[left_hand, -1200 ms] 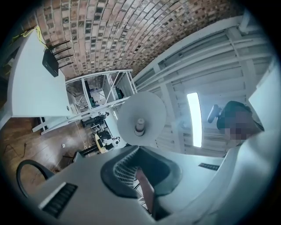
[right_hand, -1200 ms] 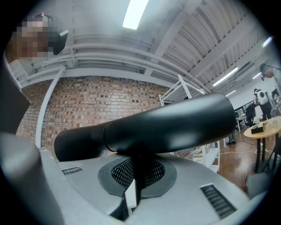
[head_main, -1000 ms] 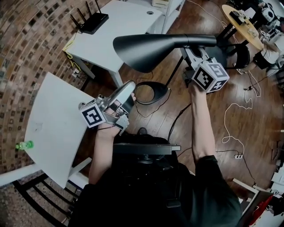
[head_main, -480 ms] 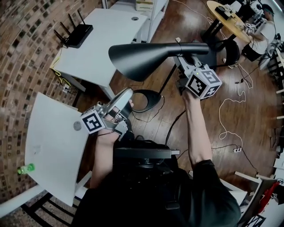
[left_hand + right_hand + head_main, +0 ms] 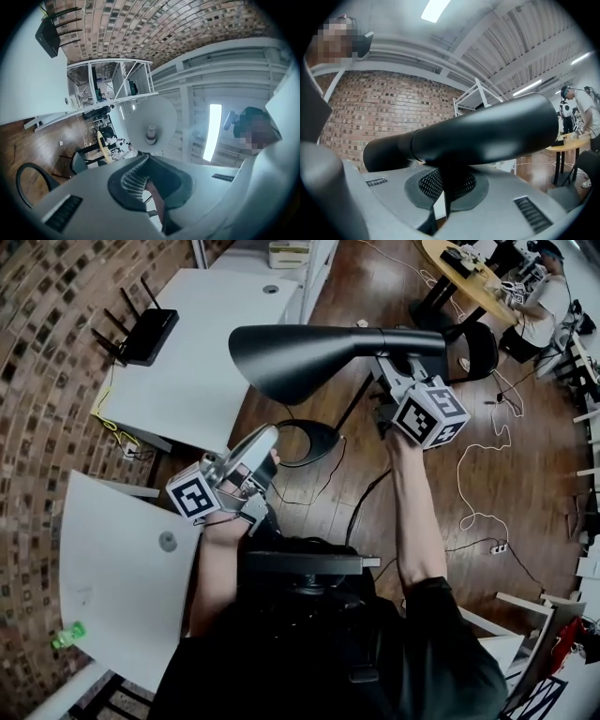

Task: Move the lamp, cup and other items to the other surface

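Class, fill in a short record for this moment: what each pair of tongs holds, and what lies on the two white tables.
Right tongs: shut on the stem of the black lamp, just under its shade
Left tongs: shut on a round silvery disc
Far white table: black router
Near white table: small green item, grey round cap

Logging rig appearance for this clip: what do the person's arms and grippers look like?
The left gripper and right gripper have pale grey bodies with dark ribbed pads. Each carries a white cube with black square markers. The person wears a black short-sleeved top.
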The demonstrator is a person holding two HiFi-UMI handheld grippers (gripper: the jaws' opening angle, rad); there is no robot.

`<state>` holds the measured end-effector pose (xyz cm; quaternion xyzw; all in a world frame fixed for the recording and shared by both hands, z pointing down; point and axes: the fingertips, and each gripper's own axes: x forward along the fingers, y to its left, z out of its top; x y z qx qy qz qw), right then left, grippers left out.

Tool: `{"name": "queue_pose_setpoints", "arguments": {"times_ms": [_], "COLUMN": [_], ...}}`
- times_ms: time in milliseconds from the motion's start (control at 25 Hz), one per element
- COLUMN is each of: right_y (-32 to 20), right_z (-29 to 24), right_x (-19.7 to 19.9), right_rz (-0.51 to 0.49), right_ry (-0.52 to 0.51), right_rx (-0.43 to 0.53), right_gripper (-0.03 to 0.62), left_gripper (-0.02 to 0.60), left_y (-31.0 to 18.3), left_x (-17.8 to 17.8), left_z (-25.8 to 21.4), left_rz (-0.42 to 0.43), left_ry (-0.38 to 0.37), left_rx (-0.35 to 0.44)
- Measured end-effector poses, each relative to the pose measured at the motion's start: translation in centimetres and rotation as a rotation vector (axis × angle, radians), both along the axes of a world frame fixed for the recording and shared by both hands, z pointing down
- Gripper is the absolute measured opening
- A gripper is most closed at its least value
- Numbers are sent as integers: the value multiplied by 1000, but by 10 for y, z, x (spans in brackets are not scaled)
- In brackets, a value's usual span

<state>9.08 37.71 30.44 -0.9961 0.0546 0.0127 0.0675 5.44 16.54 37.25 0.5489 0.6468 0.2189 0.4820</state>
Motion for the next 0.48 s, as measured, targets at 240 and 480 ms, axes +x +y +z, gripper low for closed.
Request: {"name": "queue_pose_setpoints", "arguments": {"times_ms": [240,480], "right_y": [9,11], "right_z": [-4,-7], "right_x": [31,70], "right_rz": [40,58], "right_ry": [17,20], "right_rx": [9,26], "right_gripper": [12,12], "left_gripper": [3,3], "left_y": [1,-3], "left_x": [31,67], "left_z": [4,4], "left_rz": [14,21], "left_ry": [-16,-35], "left_rx": [-5,-19]}}
